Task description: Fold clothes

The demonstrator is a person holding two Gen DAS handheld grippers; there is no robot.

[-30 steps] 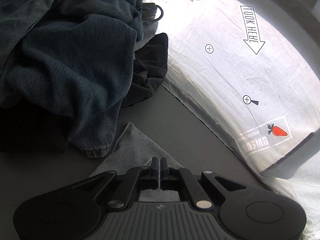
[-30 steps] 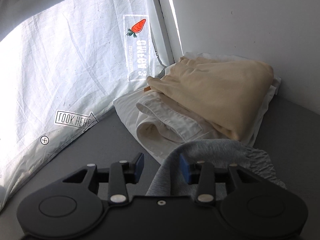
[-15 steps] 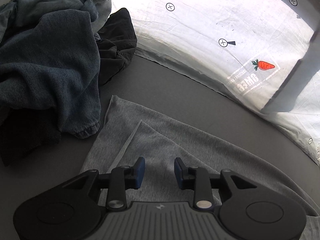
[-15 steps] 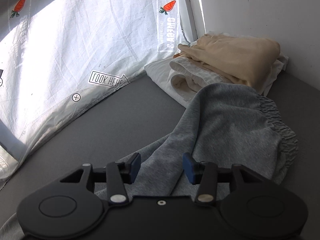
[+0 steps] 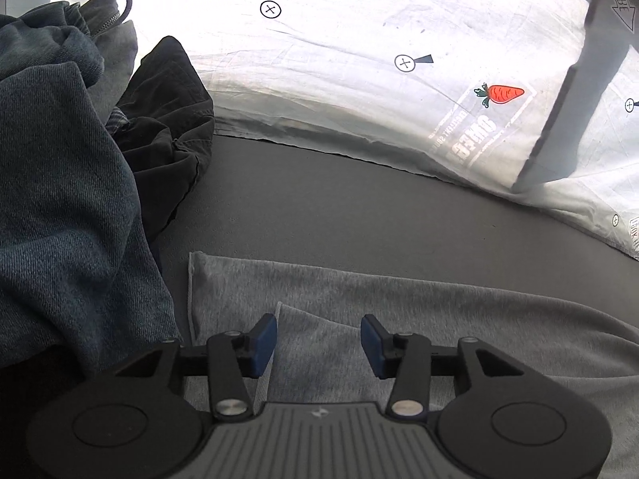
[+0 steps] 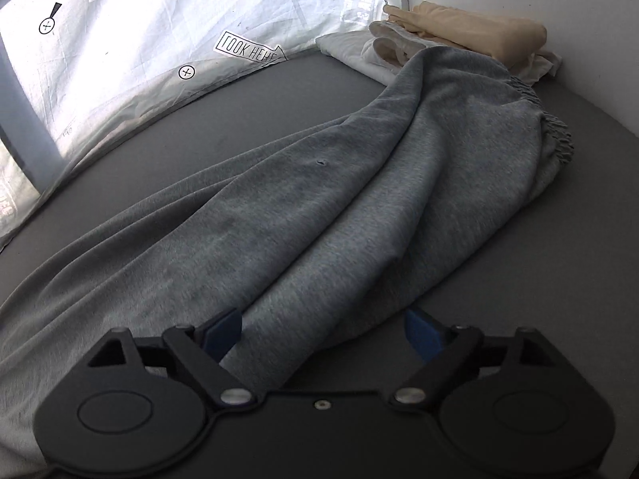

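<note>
Here the grey sweatpants (image 6: 319, 207) lie stretched flat along the worktop (image 5: 359, 207), legs together, ready for creasing. Both the left gripper (image 5: 318, 343) and right gripper (image 6: 323, 333) hover spread wide, grasping nothing.

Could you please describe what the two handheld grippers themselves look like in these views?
Both are black plastic. The left gripper has blue pads on its fingers, silver pivot screws, two round discs and a ribbed grey centre panel bearing a small logo. The right gripper also has blue pads and silver screws, but a smooth black centre. No cables or sleeves show.
</note>
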